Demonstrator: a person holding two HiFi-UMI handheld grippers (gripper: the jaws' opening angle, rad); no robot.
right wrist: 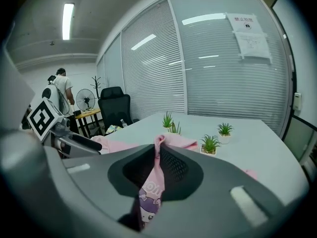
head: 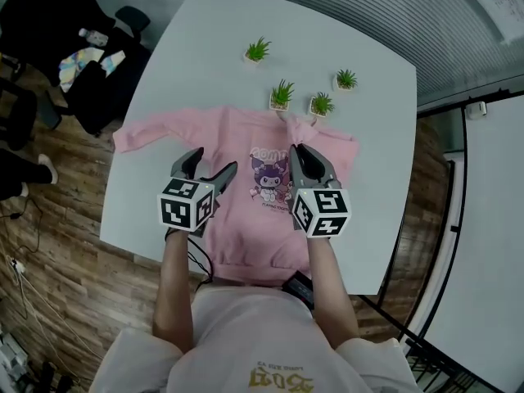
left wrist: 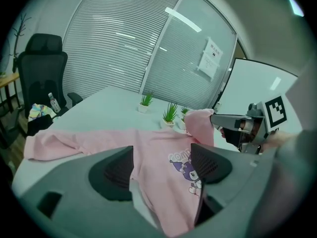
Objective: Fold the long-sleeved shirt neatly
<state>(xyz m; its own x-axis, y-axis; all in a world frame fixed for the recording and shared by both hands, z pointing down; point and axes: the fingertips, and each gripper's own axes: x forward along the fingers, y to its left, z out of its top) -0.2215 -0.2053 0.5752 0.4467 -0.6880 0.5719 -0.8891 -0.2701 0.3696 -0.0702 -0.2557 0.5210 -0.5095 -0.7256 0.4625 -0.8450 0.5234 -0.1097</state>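
Observation:
A pink long-sleeved shirt (head: 246,223) with a cartoon print (head: 268,178) lies face up on the white table (head: 205,47). Its left sleeve (head: 141,131) stretches out flat to the left. My right gripper (head: 296,151) is shut on the shirt's right sleeve (right wrist: 157,152), which is lifted off the table and drawn in over the chest; the cloth hangs between the pads. My left gripper (head: 214,162) hovers open above the shirt's left side with nothing between its fingers (left wrist: 113,171). In the left gripper view the right gripper (left wrist: 237,125) holds the raised sleeve (left wrist: 200,125).
Several small potted plants (head: 282,94) stand just beyond the collar, one more further back (head: 257,50). A black office chair (head: 94,72) with clothes and a bottle sits left of the table. A whiteboard (head: 491,219) stands to the right. The table's near edge runs under the hem.

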